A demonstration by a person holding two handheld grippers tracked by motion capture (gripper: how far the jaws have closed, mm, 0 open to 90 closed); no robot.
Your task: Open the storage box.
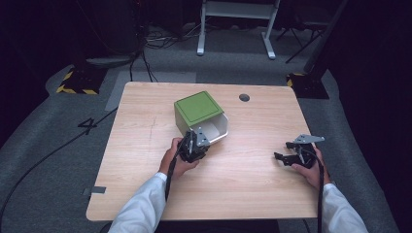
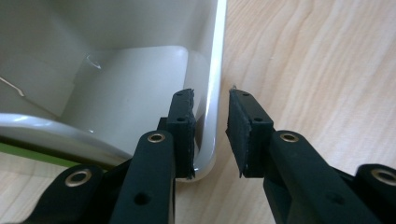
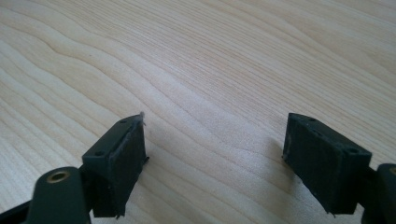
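A green bin (image 1: 198, 107) with a white inside lies on its side near the middle of the wooden table (image 1: 141, 160), with its mouth turned toward the person. My left gripper (image 1: 198, 138) is at that mouth. In the left gripper view its jaws straddle the bin's white side wall (image 2: 215, 70), one pad inside and one outside. The inner pad lies against the wall and a thin gap shows at the outer pad, so the left gripper (image 2: 211, 100) is open. My right gripper (image 1: 282, 156) rests low over bare table at the right, wide open with nothing in it (image 3: 215, 126).
A round cable hole (image 1: 244, 97) sits in the table's far edge. Beyond the table are a white desk frame (image 1: 235, 29), floor cables (image 1: 145, 63) and stands with yellow-black striped feet (image 1: 77, 85). Bare wood lies between the two grippers.
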